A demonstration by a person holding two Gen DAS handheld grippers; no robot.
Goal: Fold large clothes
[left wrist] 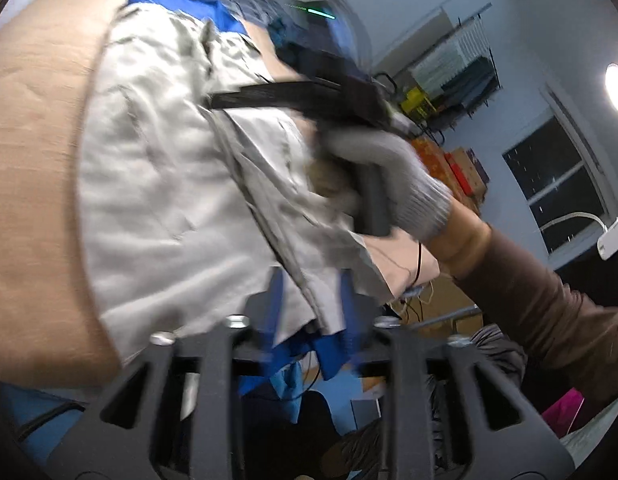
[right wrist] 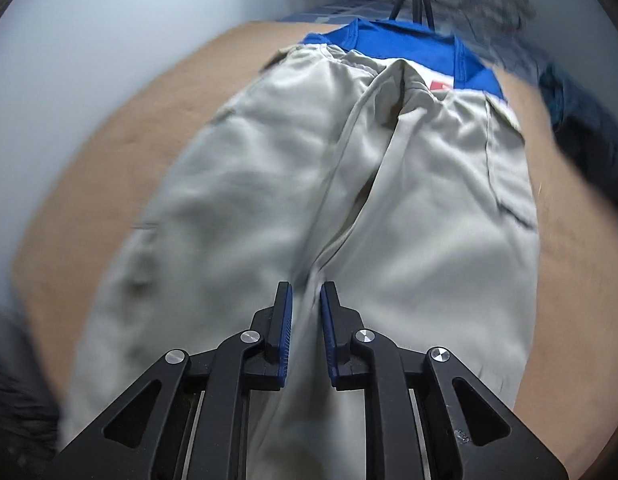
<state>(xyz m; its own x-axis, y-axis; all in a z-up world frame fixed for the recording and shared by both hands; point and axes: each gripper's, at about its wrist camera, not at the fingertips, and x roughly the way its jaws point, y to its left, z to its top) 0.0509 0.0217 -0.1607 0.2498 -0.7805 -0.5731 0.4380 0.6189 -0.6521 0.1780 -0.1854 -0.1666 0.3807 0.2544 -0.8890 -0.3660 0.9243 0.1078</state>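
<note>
Trousers (right wrist: 349, 200), pale grey and laid flat on the tan table (right wrist: 109, 152), stretch straight away from my right gripper (right wrist: 305, 312): their long axis runs along the line my fingers point, waistband at the far end against a blue garment (right wrist: 405, 46), the leg ends nearest me. The seam between the two legs lies dead ahead, passing between my right jaws, which stand narrowly apart with a ridge of cloth in the gap; I judge they are not pinching it. My left gripper (left wrist: 311, 304) sits at the near hem edge, jaws apart with loose cloth and blue fabric between them, blurred, so contact is unclear. My gloved right hand (left wrist: 389, 168) is over the middle. Both grippers are at the leg ends, so I judge the fold will go lengthwise, toward the waistband.
</note>
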